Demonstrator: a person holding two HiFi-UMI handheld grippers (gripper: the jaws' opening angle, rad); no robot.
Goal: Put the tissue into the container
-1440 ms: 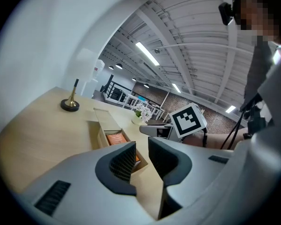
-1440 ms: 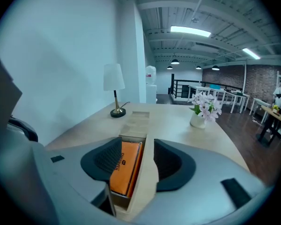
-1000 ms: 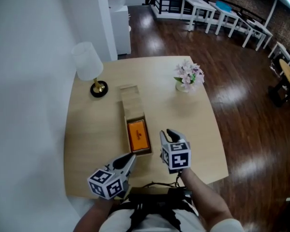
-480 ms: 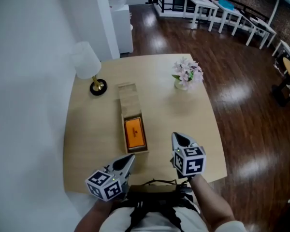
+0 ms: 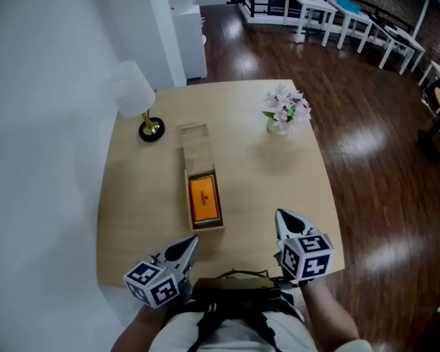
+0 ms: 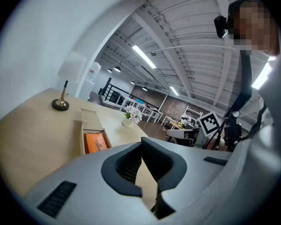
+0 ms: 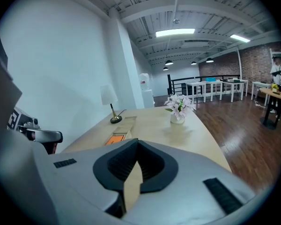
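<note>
A long wooden box [image 5: 188, 169] lies in the middle of the table, its sliding lid [image 5: 196, 144] pushed toward the far end. An orange tissue pack [image 5: 204, 199] lies inside the open near half. It also shows in the left gripper view [image 6: 95, 141] and the right gripper view [image 7: 114, 138]. My left gripper [image 5: 190, 242] hovers at the near table edge, just short of the box's near end, jaws together and empty. My right gripper [image 5: 281, 215] sits near the table's near right corner, well right of the box, shut on nothing.
A white-shaded lamp [image 5: 135, 92] on a brass foot stands at the far left. A small vase of pale flowers [image 5: 283, 111] stands at the far right. A white wall runs along the table's left side. Dark wooden floor and white tables [image 5: 345, 17] lie beyond.
My right gripper has drawn away from the box's right side, toward the near right corner of the table. My left gripper has slipped slightly back toward the near edge.
</note>
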